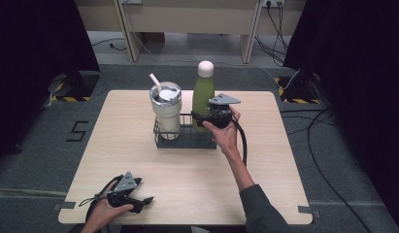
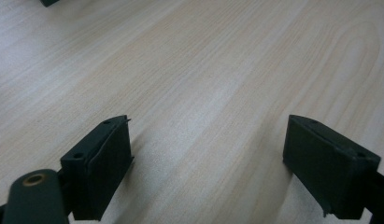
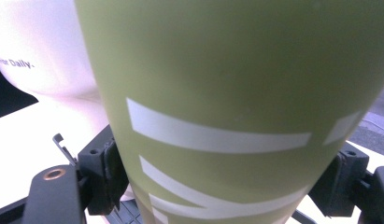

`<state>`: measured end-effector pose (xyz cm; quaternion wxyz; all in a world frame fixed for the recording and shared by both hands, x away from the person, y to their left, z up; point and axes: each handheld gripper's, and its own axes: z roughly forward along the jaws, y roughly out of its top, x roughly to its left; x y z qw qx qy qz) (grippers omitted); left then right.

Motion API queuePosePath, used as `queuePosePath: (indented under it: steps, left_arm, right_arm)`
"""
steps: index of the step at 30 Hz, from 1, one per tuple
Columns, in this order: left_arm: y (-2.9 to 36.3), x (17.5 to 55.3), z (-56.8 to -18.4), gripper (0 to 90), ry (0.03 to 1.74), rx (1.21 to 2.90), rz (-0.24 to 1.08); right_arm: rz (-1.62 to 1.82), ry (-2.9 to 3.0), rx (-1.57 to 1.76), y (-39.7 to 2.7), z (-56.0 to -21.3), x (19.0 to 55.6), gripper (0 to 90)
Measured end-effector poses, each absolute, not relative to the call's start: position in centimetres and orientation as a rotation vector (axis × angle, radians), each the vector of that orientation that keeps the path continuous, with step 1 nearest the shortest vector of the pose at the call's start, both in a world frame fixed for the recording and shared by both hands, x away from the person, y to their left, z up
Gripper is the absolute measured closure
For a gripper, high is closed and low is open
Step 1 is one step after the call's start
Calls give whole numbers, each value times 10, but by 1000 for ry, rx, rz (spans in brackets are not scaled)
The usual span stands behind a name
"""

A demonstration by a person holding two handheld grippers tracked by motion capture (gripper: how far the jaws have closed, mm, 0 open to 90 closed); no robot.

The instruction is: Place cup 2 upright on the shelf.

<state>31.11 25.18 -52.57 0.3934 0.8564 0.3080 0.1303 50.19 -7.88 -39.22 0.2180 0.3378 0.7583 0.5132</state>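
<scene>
A: Green bottle (image 1: 203,99) first: what does it look like?

B: Tall and slim, matte olive green, with a rounded pale cap on top. The right gripper view shows white slanted stripes (image 3: 213,137) across its body. It stands upright in the right end of a dark wire rack (image 1: 185,138) at the middle of the counter (image 1: 187,179), just beside a white tumbler (image 1: 167,111).

A: And the right gripper (image 1: 203,119)?

B: Its jaws are clamped on the bottle's lower body, one pad against each side; in the right gripper view the green wall presses against both black pads. The person's right hand (image 1: 225,130) holds the gripper from the right of the rack.

A: The left gripper (image 1: 147,201)?

B: It rests low at the near left edge of the counter, in the person's left hand (image 1: 102,213). Its jaws are spread wide with nothing between them, just bare wood grain in the left gripper view.

A: Count things for me.

B: One green bottle, one white tumbler with a lid and a single white straw (image 1: 155,82), one wire rack carrying both, two grippers. The tumbler carries small printed lettering, too cropped to read in full.
</scene>
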Motion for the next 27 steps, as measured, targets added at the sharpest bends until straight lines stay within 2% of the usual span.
queuePosePath:
  steps: [27]
  left_arm:
    - [252, 311, -526, 146, 780, 2176, 332]
  right_arm:
    - [1411, 2118, 977, -74, -417, 511, 208]
